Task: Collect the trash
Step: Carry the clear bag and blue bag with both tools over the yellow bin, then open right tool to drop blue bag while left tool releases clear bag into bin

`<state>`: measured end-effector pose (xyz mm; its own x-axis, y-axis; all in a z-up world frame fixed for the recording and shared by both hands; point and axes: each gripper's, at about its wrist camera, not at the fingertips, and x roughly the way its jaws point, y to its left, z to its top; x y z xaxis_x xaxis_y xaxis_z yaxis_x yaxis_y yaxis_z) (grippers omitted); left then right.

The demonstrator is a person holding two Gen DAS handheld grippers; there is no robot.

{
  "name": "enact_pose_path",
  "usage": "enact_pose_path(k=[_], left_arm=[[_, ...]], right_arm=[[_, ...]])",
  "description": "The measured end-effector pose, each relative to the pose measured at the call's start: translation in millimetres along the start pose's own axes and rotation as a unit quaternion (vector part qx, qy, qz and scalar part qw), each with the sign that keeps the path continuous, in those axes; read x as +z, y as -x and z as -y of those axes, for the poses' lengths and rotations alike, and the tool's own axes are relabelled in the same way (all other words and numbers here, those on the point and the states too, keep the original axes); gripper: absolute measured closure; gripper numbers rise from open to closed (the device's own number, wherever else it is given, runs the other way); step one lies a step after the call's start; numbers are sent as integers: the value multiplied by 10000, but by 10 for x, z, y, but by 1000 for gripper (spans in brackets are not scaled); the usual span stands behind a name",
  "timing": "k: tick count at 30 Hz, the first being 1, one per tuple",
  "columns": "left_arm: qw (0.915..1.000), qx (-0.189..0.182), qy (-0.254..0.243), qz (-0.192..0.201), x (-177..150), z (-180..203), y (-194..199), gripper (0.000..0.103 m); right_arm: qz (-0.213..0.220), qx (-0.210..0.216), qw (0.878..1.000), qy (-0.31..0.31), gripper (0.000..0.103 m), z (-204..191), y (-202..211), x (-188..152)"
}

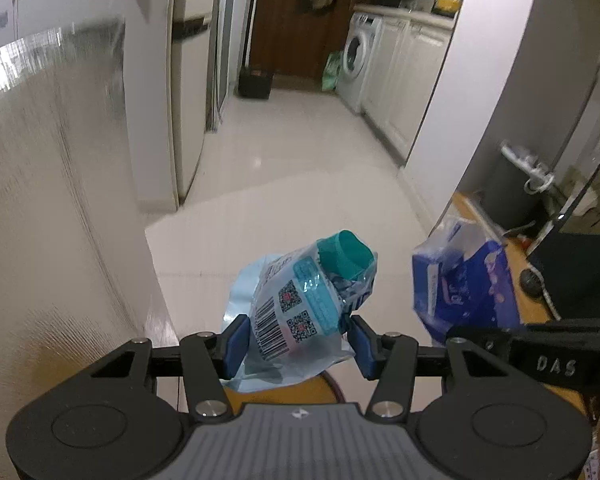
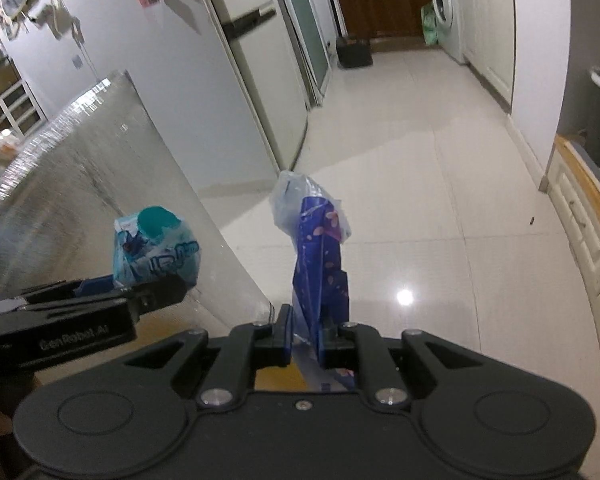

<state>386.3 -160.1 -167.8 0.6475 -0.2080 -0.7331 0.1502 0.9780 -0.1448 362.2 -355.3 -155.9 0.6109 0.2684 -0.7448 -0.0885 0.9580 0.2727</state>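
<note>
The left gripper point(image 1: 298, 344), jaws half open, clamps a crumpled teal-capped pouch point(image 1: 304, 304). The right gripper point(image 2: 306, 338), jaws nearly closed, pinches a blue wrapper point(image 2: 318, 264) standing upright.

Both wrist cameras sat close behind their own fingers, angled down over the floor point(image 1: 284, 168); each caught the washing machine point(image 2: 444, 4) at upper right.

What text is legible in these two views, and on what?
"DAS": right gripper body.
"GenRobot.AI": left gripper body, slightly blurred.
Blue packet with teal cap: barcode, QR codes and print unreadable.
Dark blue wrapper: no readable text.
</note>
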Motion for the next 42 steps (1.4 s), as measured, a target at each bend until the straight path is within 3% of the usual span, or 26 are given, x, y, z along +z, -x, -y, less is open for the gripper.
enact_pose_path(k=[8, 23, 33, 42], left_arm=[[9972, 82, 316, -671, -246, -314, -658, 49], [9836, 149, 833, -1594, -631, -803, -1356, 49], [9732, 249, 1056, -2027, -652, -902, -1579, 49], [9707, 314, 947, -2185, -699, -922, -1717, 49]], right_arm=[[-820, -146, 9960, -308, 91, 131, -766, -62], [-2051, -480, 9771, -292, 91, -26, -1952, -343], [-2327, -431, 9714, -195, 89, -137, -2405, -345], [-2333, -393, 9716, -100, 74, -249, -2553, -331]])
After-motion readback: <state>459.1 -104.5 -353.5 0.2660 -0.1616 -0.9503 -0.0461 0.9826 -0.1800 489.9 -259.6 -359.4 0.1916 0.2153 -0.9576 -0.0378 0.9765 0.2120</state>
